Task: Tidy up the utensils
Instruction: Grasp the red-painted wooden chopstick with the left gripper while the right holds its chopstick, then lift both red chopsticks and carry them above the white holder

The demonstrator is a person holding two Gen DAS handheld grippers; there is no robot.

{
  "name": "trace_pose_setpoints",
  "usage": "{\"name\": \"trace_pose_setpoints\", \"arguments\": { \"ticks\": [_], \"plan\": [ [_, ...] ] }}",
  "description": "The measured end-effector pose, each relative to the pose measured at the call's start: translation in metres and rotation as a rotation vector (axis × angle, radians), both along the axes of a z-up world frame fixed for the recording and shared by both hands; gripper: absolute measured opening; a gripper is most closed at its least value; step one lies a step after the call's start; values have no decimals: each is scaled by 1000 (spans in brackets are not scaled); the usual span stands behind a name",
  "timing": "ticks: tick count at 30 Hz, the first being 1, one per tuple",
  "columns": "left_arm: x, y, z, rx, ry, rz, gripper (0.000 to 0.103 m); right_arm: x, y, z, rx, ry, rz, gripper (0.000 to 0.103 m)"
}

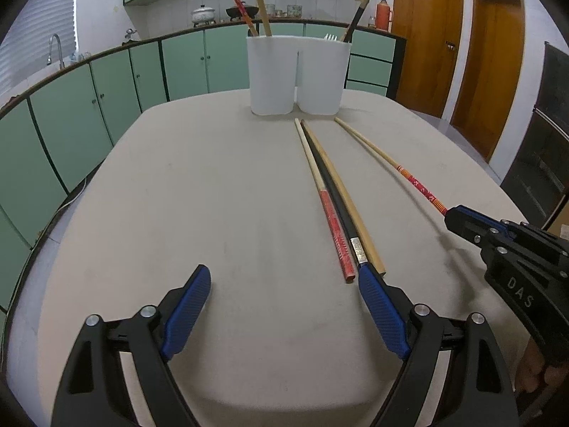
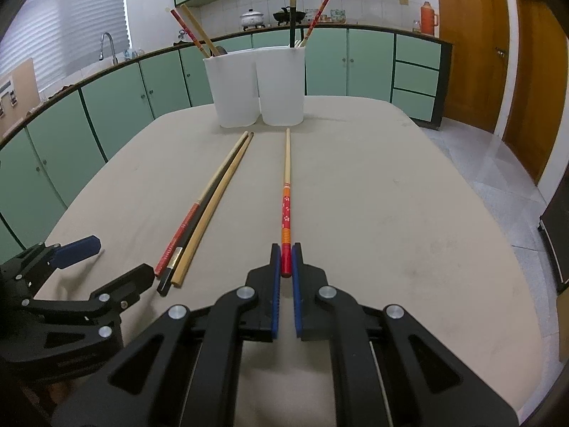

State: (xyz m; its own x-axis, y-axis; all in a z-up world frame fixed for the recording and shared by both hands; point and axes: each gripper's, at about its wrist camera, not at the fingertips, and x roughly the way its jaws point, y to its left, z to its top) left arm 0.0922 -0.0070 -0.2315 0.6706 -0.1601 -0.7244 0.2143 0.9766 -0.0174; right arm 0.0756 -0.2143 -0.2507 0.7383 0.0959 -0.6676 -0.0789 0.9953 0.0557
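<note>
A white two-compartment utensil holder (image 1: 298,74) (image 2: 261,87) stands at the table's far side with several chopsticks upright in it. Three chopsticks lie side by side on the table: a red-ended one (image 1: 325,203), a black one (image 1: 339,210) and a plain wooden one (image 1: 346,199); they also show in the right wrist view (image 2: 204,206). My right gripper (image 2: 286,261) (image 1: 451,213) is shut on the red end of a floral red-and-orange chopstick (image 2: 286,192) (image 1: 402,169). My left gripper (image 1: 284,277) (image 2: 117,259) is open and empty, its right finger by the three chopsticks' near ends.
The beige table (image 1: 213,195) fills the foreground. Green kitchen cabinets (image 1: 89,99) with a sink tap (image 1: 55,49) run along the left and back. Wooden doors (image 1: 426,35) stand at the right. A dark cabinet (image 1: 544,135) is at the far right.
</note>
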Motion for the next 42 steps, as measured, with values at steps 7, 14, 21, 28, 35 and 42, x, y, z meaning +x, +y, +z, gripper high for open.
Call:
{"name": "trace_pose_setpoints", "arguments": {
  "ticks": [7,14,21,28,35,42],
  "plan": [
    [5,0,-4,2,22,2,80,0,-1,-1,13,8,1,5],
    [8,-3,-6,16,26,7,71,2,-1,-3,21,15,1,5],
    [8,-14,-4,18,-1,-27,24,3,-3,-3,30,17,-1,5],
    [8,-13,-2,-24,-3,-35,6,3,-4,-2,34,16,0,5],
    [-2,-8,21,-55,-53,-48,6,0,-7,4,33,-1,-2,5],
    [-15,-4,64,-70,-148,-62,6,-4,-12,25,46,-44,1,5]
  ]
}}
